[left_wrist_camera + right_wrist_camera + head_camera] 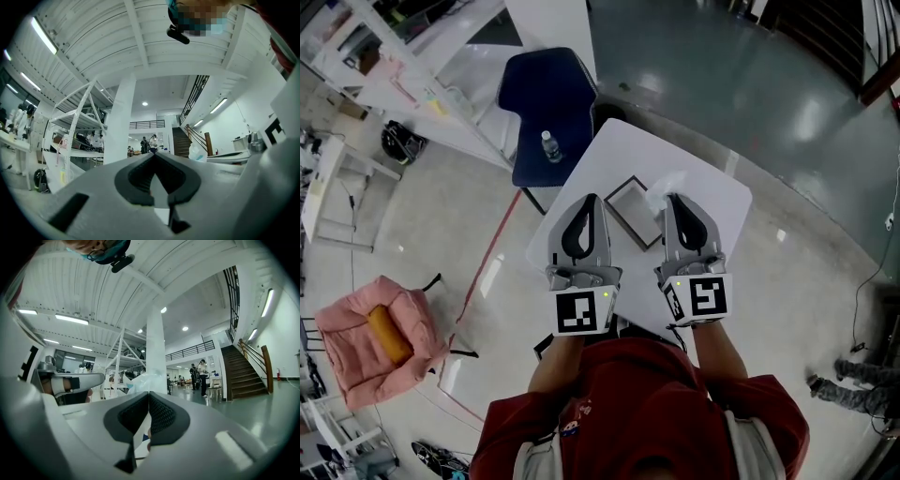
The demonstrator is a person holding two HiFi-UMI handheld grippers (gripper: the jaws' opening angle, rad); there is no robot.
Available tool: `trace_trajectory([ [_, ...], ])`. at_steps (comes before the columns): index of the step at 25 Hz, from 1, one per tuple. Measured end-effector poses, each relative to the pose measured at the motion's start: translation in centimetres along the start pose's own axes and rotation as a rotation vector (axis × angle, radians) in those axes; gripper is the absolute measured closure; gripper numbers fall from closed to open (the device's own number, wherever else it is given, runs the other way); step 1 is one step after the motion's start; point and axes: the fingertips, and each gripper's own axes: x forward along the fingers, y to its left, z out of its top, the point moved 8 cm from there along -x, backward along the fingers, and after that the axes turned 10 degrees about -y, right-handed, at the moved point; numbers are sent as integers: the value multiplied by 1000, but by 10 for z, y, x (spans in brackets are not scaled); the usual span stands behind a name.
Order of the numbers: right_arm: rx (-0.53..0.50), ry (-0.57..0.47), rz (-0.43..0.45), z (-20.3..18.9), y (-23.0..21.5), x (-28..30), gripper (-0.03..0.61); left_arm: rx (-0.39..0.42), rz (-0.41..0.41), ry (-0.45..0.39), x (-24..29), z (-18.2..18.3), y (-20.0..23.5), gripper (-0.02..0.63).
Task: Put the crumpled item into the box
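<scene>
The crumpled item (664,186), a pale, translucent wad of plastic, lies near the middle of the white bench (712,202), just beside the far right side of the shallow dark-rimmed box (630,204). The right hand-held gripper (672,199) points level, jaws closed together, with the wad just beyond its tips. The left hand-held gripper (593,199) is held alongside at the box's left, tipped slightly upward, its jaws likewise closed on nothing.
</scene>
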Motion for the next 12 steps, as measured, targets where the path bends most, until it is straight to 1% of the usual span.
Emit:
trace_trajectory([
  [7, -20, 53, -21, -21, 3, 28, 574, -36, -14, 20, 19, -19, 26, 611],
  [12, -22, 97, -41, -38, 3, 43, 574, -44, -42, 18, 31, -32, 38, 611],
])
